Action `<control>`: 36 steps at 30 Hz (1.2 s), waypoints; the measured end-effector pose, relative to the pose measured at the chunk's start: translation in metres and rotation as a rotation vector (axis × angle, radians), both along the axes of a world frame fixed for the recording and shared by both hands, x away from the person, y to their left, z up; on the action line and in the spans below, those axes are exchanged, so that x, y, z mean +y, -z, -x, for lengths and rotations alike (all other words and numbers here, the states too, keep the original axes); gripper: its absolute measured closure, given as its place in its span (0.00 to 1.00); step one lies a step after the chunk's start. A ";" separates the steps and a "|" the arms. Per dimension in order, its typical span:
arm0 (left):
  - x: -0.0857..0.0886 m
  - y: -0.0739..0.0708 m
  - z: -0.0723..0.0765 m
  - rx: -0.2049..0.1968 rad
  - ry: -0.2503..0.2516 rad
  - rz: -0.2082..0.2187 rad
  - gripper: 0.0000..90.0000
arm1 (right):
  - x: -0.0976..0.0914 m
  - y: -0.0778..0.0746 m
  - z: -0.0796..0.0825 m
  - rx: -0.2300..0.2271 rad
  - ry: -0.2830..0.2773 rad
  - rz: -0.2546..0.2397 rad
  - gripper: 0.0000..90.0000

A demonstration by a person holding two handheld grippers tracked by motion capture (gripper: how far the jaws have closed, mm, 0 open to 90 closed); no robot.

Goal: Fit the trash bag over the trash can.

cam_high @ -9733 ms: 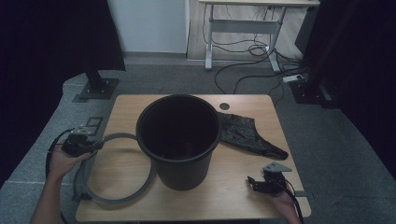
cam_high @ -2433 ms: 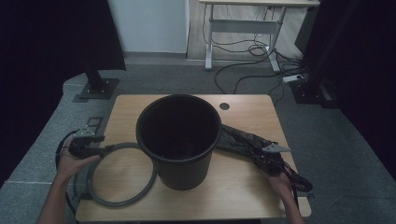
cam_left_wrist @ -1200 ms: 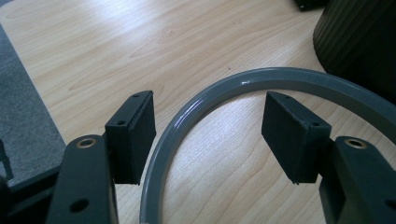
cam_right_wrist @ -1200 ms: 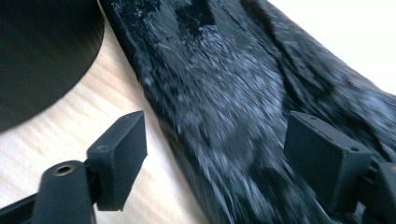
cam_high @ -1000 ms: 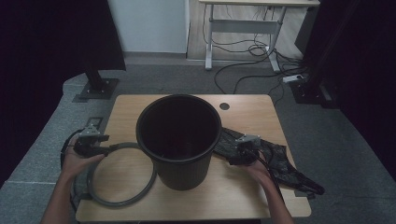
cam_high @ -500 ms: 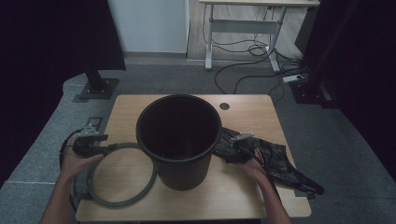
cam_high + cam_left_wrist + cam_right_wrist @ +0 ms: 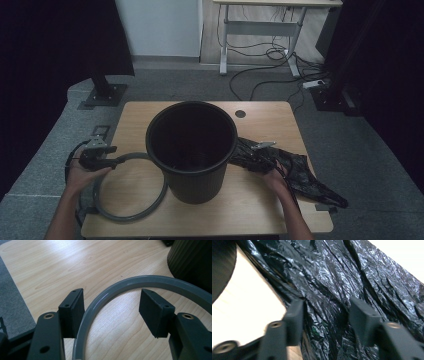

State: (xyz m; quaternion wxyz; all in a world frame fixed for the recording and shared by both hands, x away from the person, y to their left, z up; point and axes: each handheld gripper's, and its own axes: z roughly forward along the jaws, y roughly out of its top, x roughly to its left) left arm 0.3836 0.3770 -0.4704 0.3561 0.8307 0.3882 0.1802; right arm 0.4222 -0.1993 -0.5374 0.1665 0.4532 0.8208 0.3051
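Resting on wooden table (image 7: 270, 117): black bucket (image 7: 192, 150) at centre, grey ring (image 7: 130, 286) at its left, crumpled black bag (image 7: 342, 282) at its right. Left gripper (image 7: 111, 312) jaws apart, ring between, one pad touching. Right gripper (image 7: 325, 320) jaws just closing, part-open over bag

A light wooden table (image 7: 280, 125) with a round cable hole (image 7: 240, 114) stands on grey carpet (image 7: 350, 145). Behind it are a white wall (image 7: 160, 27), black curtains (image 7: 55, 45), a second desk (image 7: 260, 25) and loose cables (image 7: 265, 65).
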 end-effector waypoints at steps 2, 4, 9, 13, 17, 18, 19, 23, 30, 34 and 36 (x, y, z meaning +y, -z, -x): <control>0.000 0.000 0.000 0.000 -0.001 -0.001 0.41 | -0.001 -0.001 0.000 0.004 -0.005 -0.003 0.69; 0.000 0.000 0.001 -0.001 -0.001 -0.003 0.41 | -0.003 -0.001 -0.001 0.004 -0.014 -0.002 0.82; -0.001 0.000 0.001 -0.001 0.002 -0.006 0.41 | -0.008 -0.001 -0.001 0.003 -0.011 -0.008 0.93; -0.003 0.000 0.000 0.001 0.010 -0.011 0.41 | -0.014 -0.003 0.000 0.004 -0.033 -0.037 0.97; -0.004 -0.001 0.001 -0.001 0.014 -0.009 0.41 | -0.023 -0.013 0.006 -0.027 -0.037 -0.061 0.98; -0.004 -0.001 0.001 -0.003 0.013 -0.010 0.41 | -0.028 -0.019 0.012 -0.060 -0.039 -0.078 0.98; -0.004 -0.001 0.002 -0.004 0.012 -0.009 0.41 | -0.028 -0.019 0.012 -0.060 -0.039 -0.078 0.98; -0.004 -0.002 0.002 -0.006 0.010 -0.005 0.41 | -0.041 -0.030 0.024 -0.100 -0.033 -0.134 0.99; -0.005 -0.004 0.002 -0.007 0.011 -0.005 0.41 | -0.059 -0.053 0.045 -0.199 -0.059 -0.156 0.99; -0.005 -0.006 0.001 -0.009 0.011 -0.005 0.41 | -0.065 -0.064 0.055 -0.246 -0.069 -0.155 0.99; -0.006 -0.006 0.001 -0.010 0.012 -0.006 0.41 | -0.066 -0.067 0.057 -0.252 -0.070 -0.155 0.99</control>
